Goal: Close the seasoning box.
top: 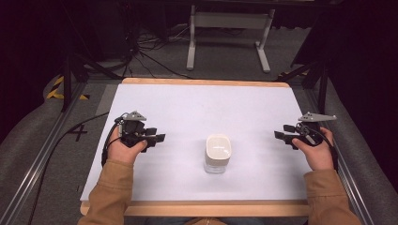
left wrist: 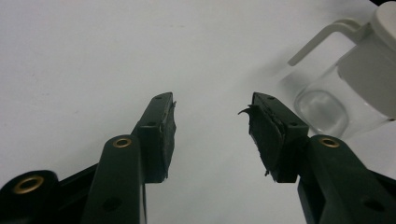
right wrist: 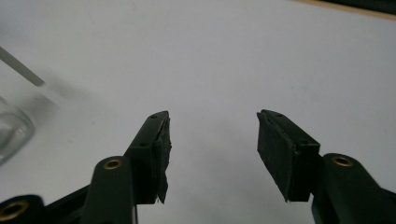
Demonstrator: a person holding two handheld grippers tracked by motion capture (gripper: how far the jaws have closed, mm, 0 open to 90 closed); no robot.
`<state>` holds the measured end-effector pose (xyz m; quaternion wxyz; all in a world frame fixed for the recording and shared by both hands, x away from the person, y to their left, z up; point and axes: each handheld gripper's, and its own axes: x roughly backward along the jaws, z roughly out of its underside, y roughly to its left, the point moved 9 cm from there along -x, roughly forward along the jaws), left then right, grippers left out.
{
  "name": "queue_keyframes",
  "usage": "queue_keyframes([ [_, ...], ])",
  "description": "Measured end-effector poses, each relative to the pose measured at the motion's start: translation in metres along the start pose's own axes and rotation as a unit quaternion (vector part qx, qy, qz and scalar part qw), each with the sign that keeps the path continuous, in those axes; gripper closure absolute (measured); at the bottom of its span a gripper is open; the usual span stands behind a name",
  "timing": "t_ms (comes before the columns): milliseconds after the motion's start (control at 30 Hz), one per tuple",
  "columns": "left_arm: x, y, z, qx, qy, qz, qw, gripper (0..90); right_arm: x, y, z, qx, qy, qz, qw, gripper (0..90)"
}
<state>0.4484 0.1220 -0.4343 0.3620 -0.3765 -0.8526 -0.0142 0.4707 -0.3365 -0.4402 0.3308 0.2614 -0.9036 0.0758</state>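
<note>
A clear jar (top: 218, 157) with a white lid (top: 218, 146) stands at the table (top: 197, 108) centre-front; the left gripper (top: 158, 137) at its 9 o'clock and the right gripper (top: 279, 132) at its 3 o'clock both gape, empty. Judged best: close in level, one bracing the glass, the other taking the lid

White tabletop (top: 197, 108) edged in pale wood; grey carpet (top: 155, 65) beyond (cables trailing), white metal stand (top: 230, 28), dark surroundings.
</note>
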Motion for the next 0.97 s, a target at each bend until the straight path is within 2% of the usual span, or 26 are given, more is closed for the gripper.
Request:
queue_keyframes([
  [67,-0.002,0.005,0.003,0.006,0.001,-0.003,1.0000,50.8,-0.002,-0.002,0.003,-0.001,0.004,0.002,1.0000,41.3],
  [133,-0.003,0.010,0.005,0.011,0.005,-0.009,0.9999,50.4,-0.007,-0.005,0.012,-0.017,0.029,0.002,0.9994,39.8],
  [267,-0.008,0.019,0.011,0.018,0.011,-0.020,0.9996,49.7,-0.014,-0.008,0.023,-0.006,0.048,0.008,0.9988,42.1],
  [400,-0.012,0.026,0.016,0.016,0.021,-0.030,0.9992,49.0,-0.018,-0.007,0.027,0.008,0.050,0.007,0.9987,41.7],
  [433,-0.014,0.028,0.018,0.015,0.023,-0.035,0.9990,48.6,-0.022,-0.006,0.030,0.021,0.051,0.010,0.9985,41.4],
  [600,-0.022,0.039,0.026,-0.007,0.034,-0.055,0.9979,48.0,-0.031,0.001,0.039,0.037,0.061,0.009,0.9974,41.7],
  [633,-0.023,0.041,0.028,-0.014,0.037,-0.059,0.9975,47.9,-0.035,0.002,0.041,0.047,0.060,0.013,0.9970,41.7],
  [867,-0.024,0.041,0.029,-0.015,0.038,-0.057,0.9976,47.1,-0.040,0.010,0.039,0.063,0.055,0.009,0.9964,41.3],
  [967,-0.023,0.038,0.026,-0.012,0.031,-0.052,0.9981,46.4,-0.040,0.012,0.037,0.064,0.052,0.007,0.9966,41.0],
])
